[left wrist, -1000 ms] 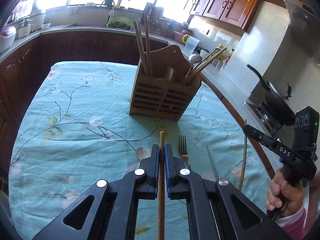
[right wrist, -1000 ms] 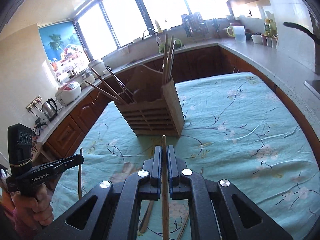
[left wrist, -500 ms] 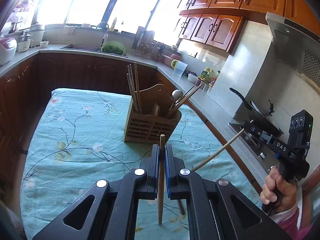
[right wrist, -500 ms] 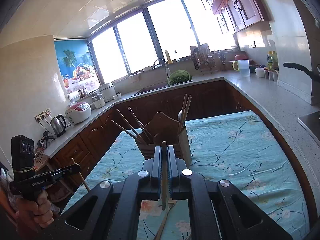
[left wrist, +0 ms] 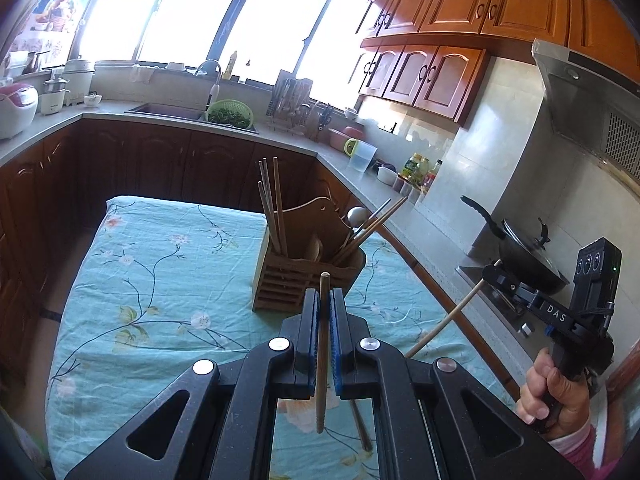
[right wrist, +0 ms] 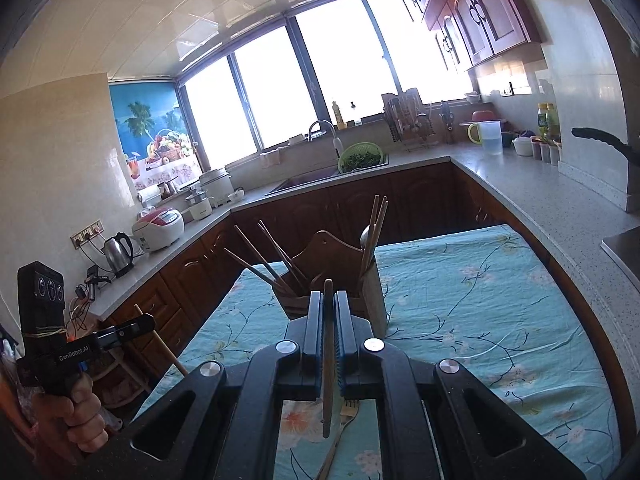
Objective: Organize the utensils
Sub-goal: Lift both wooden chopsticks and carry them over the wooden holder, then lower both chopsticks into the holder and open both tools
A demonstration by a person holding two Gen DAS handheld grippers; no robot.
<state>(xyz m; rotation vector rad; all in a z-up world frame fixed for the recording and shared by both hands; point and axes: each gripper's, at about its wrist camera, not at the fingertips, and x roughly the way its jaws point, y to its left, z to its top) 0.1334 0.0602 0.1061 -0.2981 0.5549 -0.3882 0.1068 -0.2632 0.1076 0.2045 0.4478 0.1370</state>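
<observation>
My left gripper (left wrist: 324, 300) is shut on a brown wooden chopstick (left wrist: 322, 360), held off the cloth and pointing toward the wooden utensil holder (left wrist: 280, 280) ahead. The holder has chopsticks (left wrist: 272, 204) and a spoon standing in it. My right gripper (right wrist: 329, 300) is shut on another chopstick (right wrist: 328, 380), also raised, with the holder (right wrist: 372, 292) just beyond it. Each gripper shows in the other's view: the right gripper (left wrist: 494, 274) with its pale chopstick (left wrist: 448, 316), and the left gripper (right wrist: 142, 324) at the far left.
A teal flowered cloth (left wrist: 160, 280) covers the table. A fork (right wrist: 344, 420) and another utensil (left wrist: 360, 424) lie on it below the grippers. Dark cabinets and a grey counter (right wrist: 540, 188) surround the table; a wok (left wrist: 524, 256) sits on the stove at right.
Both grippers have risen from the cloth, each lifting its chopstick off the table. The holder now sits lower and farther off in both views.
</observation>
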